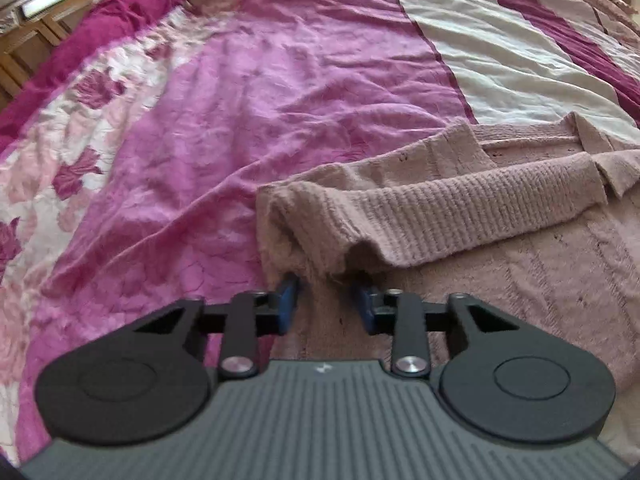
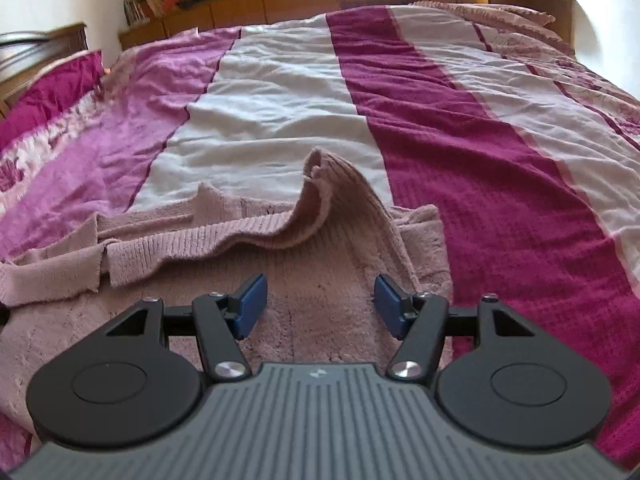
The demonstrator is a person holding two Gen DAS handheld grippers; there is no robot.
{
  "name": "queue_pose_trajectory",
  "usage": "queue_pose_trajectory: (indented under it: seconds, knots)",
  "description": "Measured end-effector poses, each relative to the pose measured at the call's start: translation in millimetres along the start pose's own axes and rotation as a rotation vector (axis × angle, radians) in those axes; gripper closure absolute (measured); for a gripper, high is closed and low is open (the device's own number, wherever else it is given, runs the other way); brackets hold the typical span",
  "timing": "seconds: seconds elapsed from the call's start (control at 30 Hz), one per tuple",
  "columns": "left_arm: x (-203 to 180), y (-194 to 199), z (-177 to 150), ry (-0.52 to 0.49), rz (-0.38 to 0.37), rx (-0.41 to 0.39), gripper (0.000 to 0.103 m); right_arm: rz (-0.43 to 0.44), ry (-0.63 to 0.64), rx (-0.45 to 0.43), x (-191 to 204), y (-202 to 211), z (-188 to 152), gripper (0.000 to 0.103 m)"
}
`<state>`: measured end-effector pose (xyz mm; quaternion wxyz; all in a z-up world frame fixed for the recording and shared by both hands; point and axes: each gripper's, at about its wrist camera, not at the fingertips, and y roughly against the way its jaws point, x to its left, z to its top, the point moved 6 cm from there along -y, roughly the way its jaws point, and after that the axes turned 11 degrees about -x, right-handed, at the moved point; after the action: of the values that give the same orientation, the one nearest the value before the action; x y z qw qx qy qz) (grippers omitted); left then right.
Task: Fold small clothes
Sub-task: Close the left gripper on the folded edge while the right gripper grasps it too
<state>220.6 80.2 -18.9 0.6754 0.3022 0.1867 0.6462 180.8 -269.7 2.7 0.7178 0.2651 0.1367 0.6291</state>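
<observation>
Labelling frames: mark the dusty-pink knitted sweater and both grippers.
Dusty-pink knitted sweater (image 2: 328,304): right wrist view, flat body.
Left gripper (image 1: 326,300): left wrist view, between fingertips.
Right gripper (image 2: 320,306): right wrist view, between fingertips.

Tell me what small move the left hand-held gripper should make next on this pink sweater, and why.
Probably close the left hand-held gripper on the pink knit sweater. Its blue pads straddle a raised fold at the garment's left edge with a gap between them, so nothing looks clamped yet. The right hand-held gripper is open above flat fabric.
</observation>
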Motion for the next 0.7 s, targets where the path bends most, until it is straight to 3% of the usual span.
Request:
queue_pose_trajectory:
  seconds: [0.1, 0.27, 0.47, 0.7]
  knots:
    - [2.5, -8.4, 11.8, 0.049, -0.017, 0.058, 0.082, 0.018, -0.042, 0.042, 2.2, -10.2, 11.4, 0.036]
    - [10.8, -14.9, 32.8, 0.126, -0.007, 0.138, 0.082, 0.014, -0.081, 0.128, 3.9, -32.7, 24.4, 0.037]
    - [19.5, -27.4, 68.3, 0.097, 0.057, 0.129, 0.082, 0.006, -0.038, 0.144, 5.9, -56.9, 49.4, 0.037]
    - [18.3, -24.1, 87.8, 0.153, 0.094, 0.169, 0.081, -0.039, -0.079, 0.184, -12.8, -70.2, 63.4, 0.036]
